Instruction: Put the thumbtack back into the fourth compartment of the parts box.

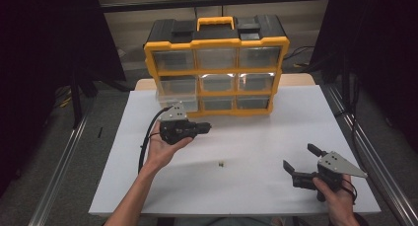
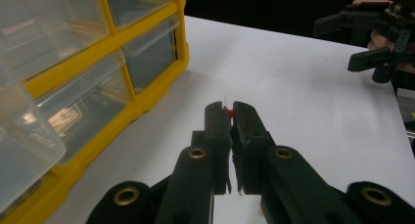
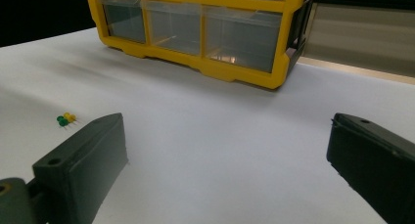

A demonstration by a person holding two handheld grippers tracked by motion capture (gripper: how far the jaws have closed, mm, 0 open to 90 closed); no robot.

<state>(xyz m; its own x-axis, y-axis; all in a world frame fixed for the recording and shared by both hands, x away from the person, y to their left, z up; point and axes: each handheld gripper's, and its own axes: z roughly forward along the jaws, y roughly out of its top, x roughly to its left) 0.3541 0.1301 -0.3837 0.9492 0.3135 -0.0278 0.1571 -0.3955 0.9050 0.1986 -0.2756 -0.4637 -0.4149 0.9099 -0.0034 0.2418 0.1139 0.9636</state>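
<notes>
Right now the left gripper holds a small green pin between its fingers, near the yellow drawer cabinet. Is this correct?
Not quite: the pin is red, not green, as the left gripper view shows. The left gripper does hold it near the yellow drawer cabinet.

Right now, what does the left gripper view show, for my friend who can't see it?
Two black fingers pinch a tiny red pin above a white table. A yellow drawer cabinet stands on the left, and the other gripper is far off, top right.

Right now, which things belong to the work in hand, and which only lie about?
In the job:
- left tongs, shut on a red pin
- drawer cabinet
- green and yellow pins

Lying about:
- right tongs, open over the table
</notes>
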